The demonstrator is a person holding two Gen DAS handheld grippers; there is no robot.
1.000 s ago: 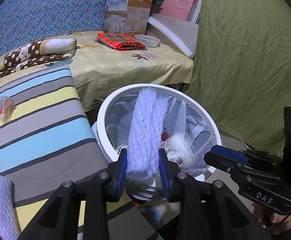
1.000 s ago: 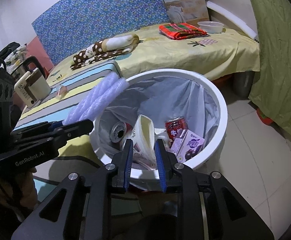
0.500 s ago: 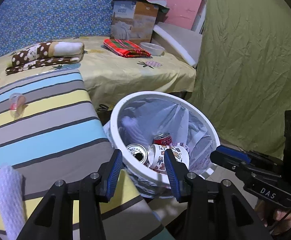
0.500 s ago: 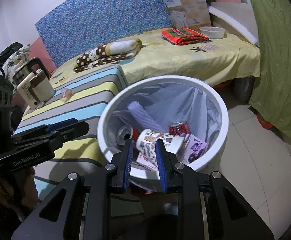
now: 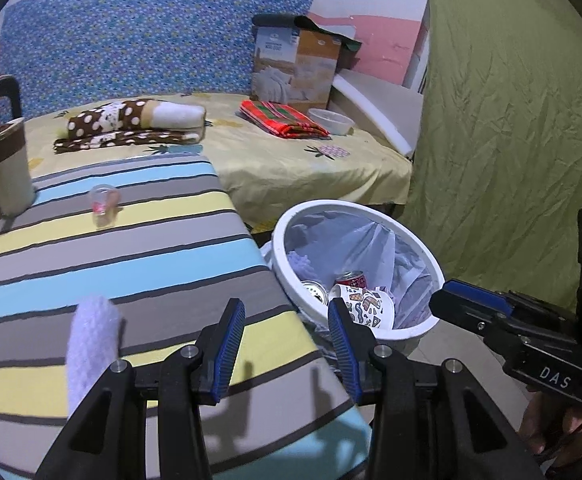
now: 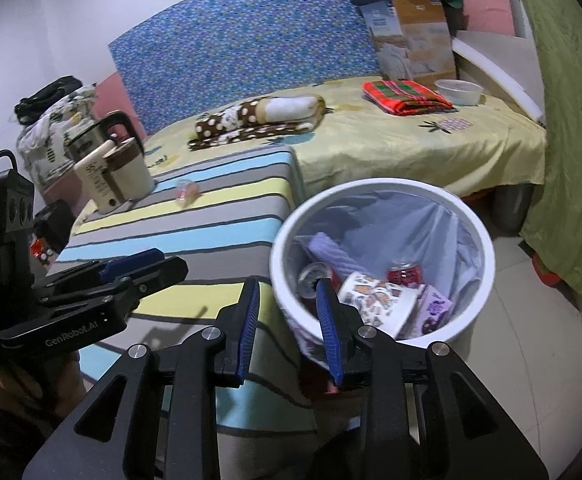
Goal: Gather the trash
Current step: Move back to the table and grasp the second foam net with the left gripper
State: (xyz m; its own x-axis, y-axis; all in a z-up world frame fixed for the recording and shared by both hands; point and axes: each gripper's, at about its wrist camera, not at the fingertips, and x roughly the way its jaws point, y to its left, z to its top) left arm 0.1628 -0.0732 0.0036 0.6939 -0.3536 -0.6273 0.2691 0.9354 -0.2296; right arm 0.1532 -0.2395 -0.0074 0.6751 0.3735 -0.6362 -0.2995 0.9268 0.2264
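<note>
Left gripper jaws spread apart, empty, over the striped table edge beside the white bin. Right gripper also spread, nothing held, at the bin's near rim. White foam roll lies on the stripes near the left gripper. Inside the bin: patterned paper cup, red can, silver can, purple carton, another foam piece. Farther on the table, small clear cup and kettle. Yellow bed behind.
</note>
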